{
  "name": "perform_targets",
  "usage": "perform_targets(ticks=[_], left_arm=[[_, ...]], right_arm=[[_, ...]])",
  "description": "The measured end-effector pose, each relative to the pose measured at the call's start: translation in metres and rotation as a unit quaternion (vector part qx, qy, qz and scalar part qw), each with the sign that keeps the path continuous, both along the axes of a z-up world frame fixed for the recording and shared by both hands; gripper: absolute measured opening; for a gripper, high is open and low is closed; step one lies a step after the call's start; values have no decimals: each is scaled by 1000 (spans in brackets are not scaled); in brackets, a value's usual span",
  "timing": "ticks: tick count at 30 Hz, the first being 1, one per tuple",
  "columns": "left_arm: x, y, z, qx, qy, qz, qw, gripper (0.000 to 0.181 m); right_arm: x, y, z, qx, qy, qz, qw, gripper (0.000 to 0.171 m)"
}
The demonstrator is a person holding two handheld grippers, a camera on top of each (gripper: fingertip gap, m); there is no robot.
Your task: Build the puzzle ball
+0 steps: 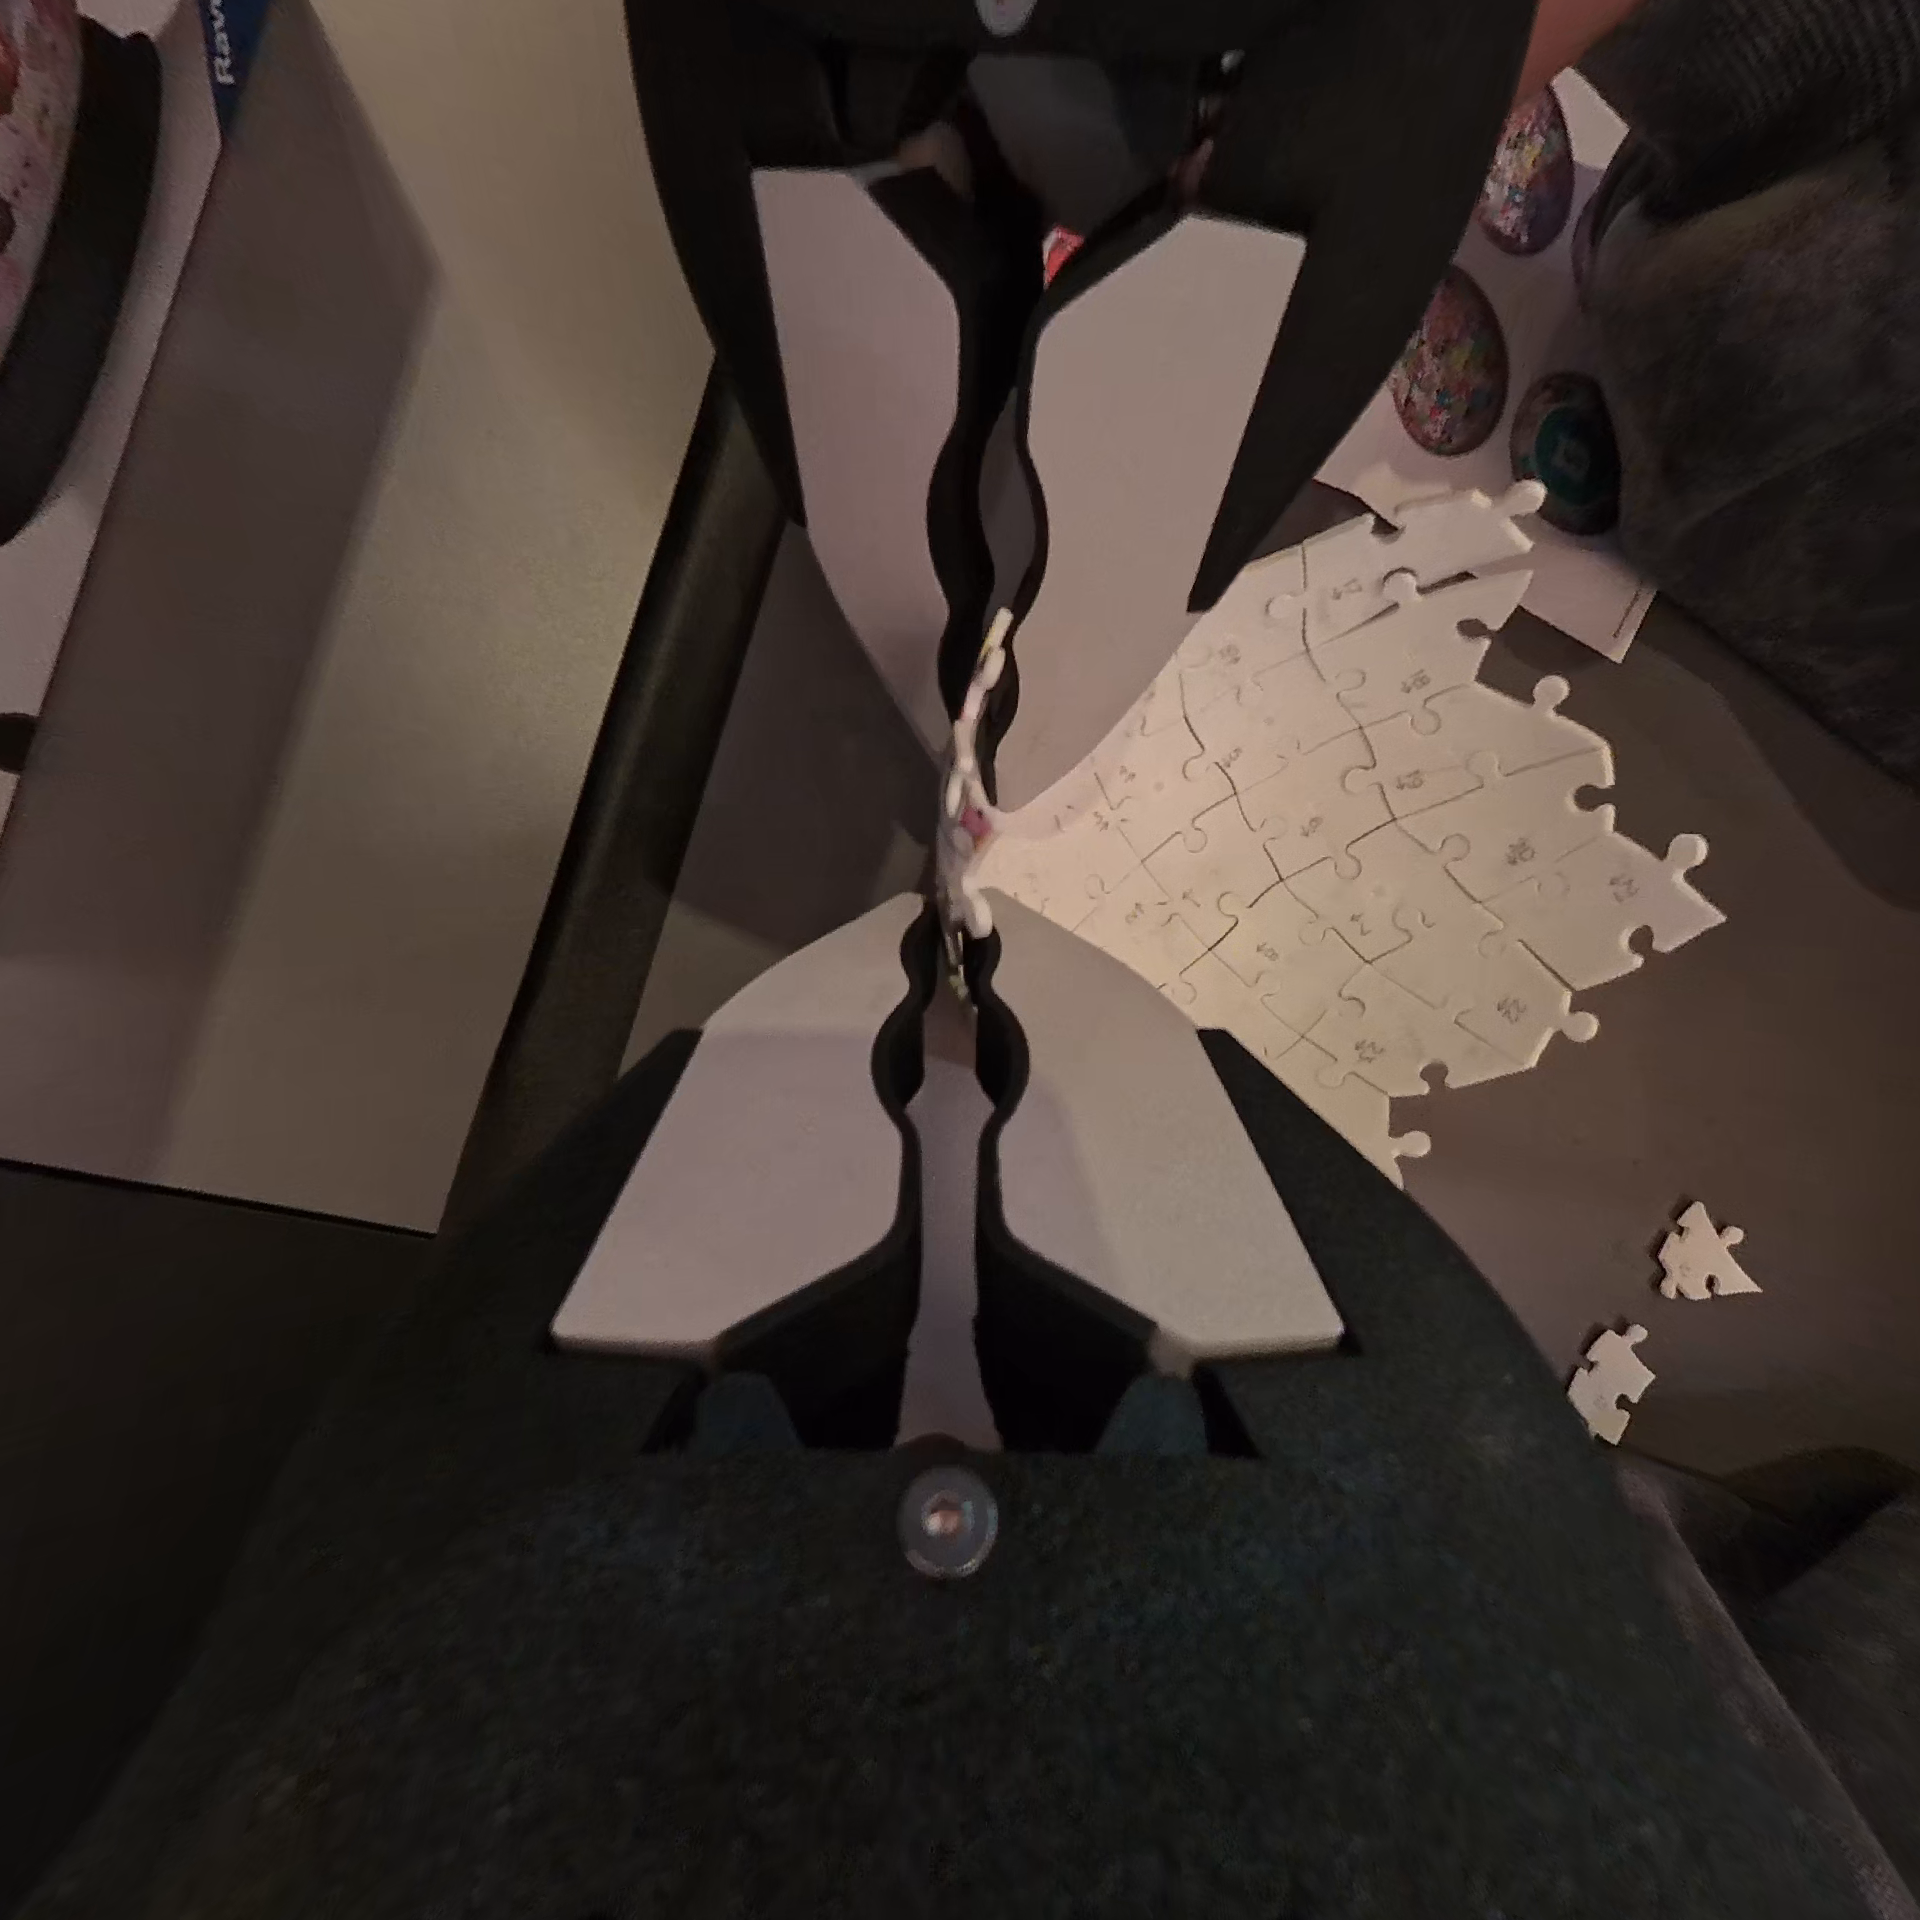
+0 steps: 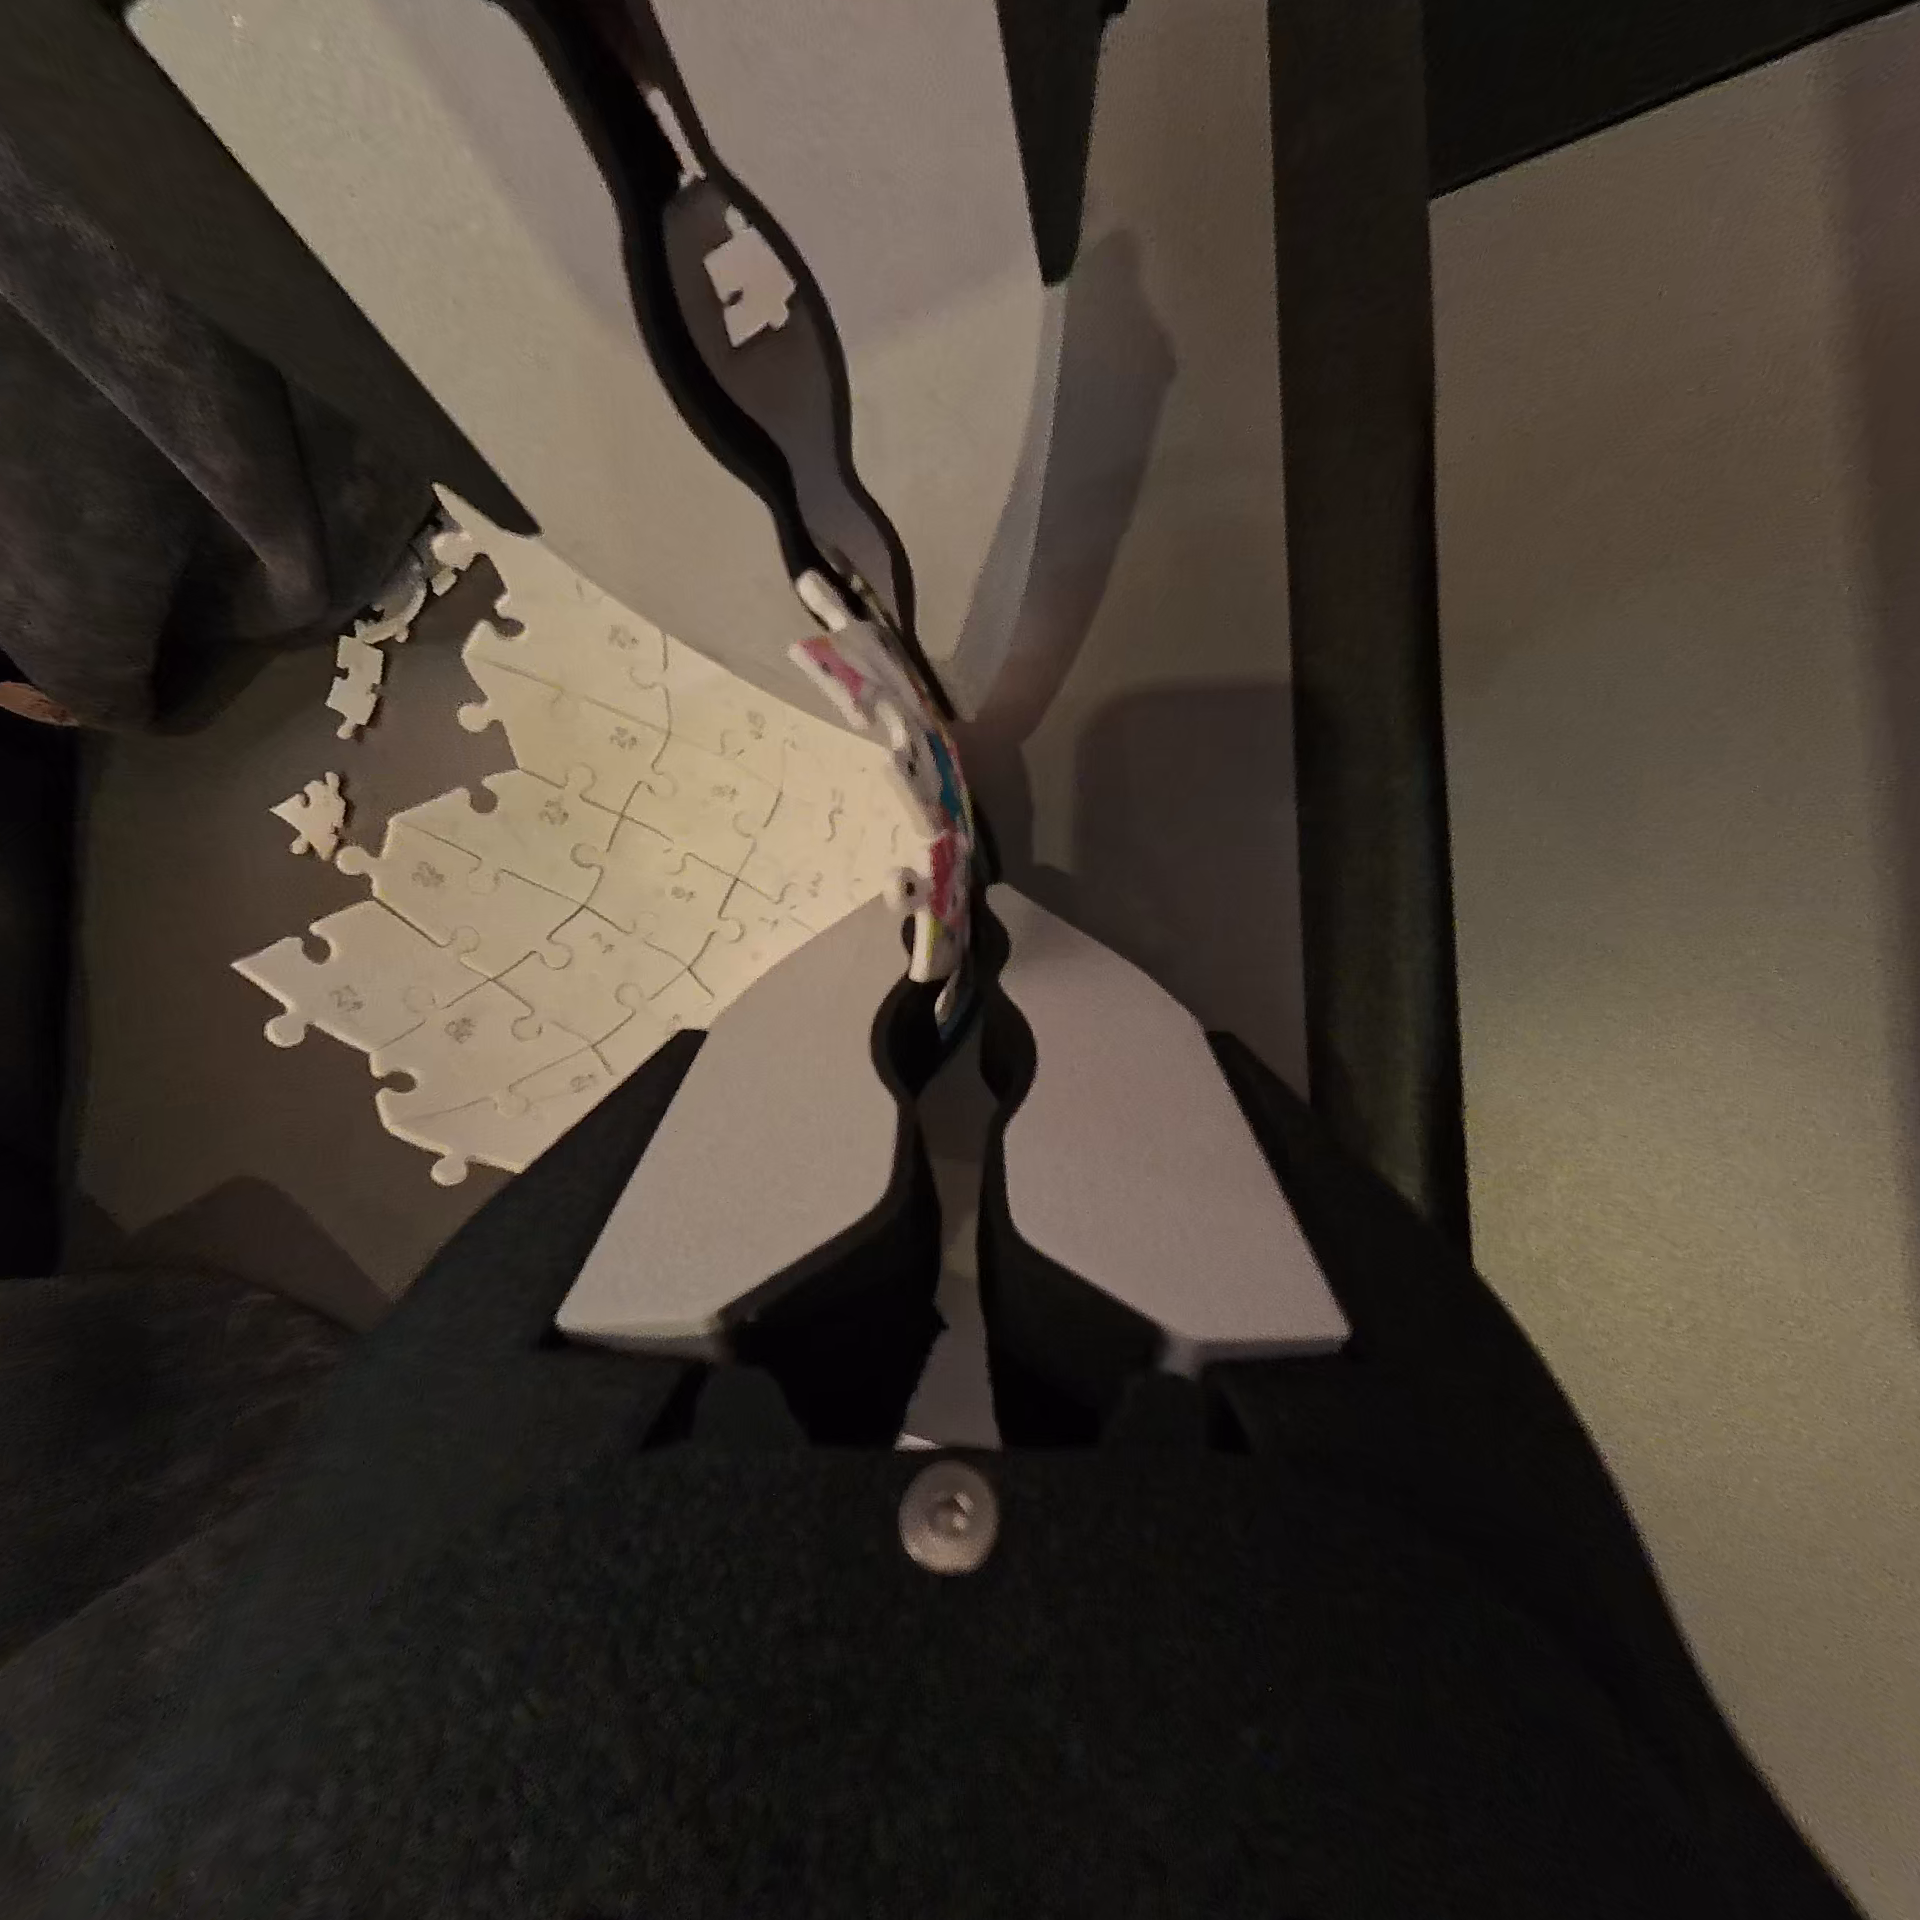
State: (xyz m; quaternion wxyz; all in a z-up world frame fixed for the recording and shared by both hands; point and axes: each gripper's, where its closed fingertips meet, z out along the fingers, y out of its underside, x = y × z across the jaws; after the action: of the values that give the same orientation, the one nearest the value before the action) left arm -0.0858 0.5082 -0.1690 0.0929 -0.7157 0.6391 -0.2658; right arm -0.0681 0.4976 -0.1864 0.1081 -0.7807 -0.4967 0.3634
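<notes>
— White plastic, curved: that is our assembled puzzle section (image 1: 1351, 852), numbered backs toward us, printed colour only on the far face.

— Which way does it run?

— In our left wrist view it fans out to the right from a narrow end at the fingertips; its long axis goes from that pinched edge toward the jagged outer rim with the knobs. In our right wrist view the same sheet (image 2: 582, 862) fans to the left.

— What lies under it?

— We see it held up above a dark grey surface (image 1: 1714, 1195), with two loose pieces (image 1: 1704, 1262) lying below the fan, apart from it. A white sheet printed with round coloured pictures (image 1: 1475, 343) sits farther off, and grey fabric (image 1: 1766, 416) fills the upper right corner. On the other side we see a pale wall (image 2: 1662, 831) and a dark upright post (image 2: 1361, 623). The light is dim and warm.

— And the tongs?

— Our left gripper (image 1: 961, 925) is clamped on the near edge of the section, the wavy fingers nearly together around it. Our right gripper (image 2: 951, 977) pinches that same edge from the opposite direction, so both meet tip to tip, each showing at the top of the other's picture. The section sticks out sideways from between them. One more white piece (image 2: 750, 286) shows behind the far gripper's fingers in the right wrist view; whether it is held we cannot tell.
</notes>
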Motion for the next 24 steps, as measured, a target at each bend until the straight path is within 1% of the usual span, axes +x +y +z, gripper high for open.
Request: perform_targets(ticks=[5, 7, 14, 16, 24], left_arm=[[-1, 1, 2, -4, -5, 3, 1000, 3], [-1, 1, 1, 0, -4, 3, 1000, 3], [-2, 2, -1, -3, 1, 3, 1000, 3], [-2, 2, -1, -5, 1, 5, 1000, 3], [-3, 2, -2, -16, 0, 10, 1000, 3]], right_arm=[[-1, 1, 2, 22, -3, -1, 1000, 4], [-2, 1, 5, 20, 10, -3, 1000, 11], [-4, 5, 7, 13, 38, -12, 999, 8], [-6, 7, 6, 19, 40, -15, 999, 5], [-6, 8, 5, 41, 30, -19, 999, 4]])
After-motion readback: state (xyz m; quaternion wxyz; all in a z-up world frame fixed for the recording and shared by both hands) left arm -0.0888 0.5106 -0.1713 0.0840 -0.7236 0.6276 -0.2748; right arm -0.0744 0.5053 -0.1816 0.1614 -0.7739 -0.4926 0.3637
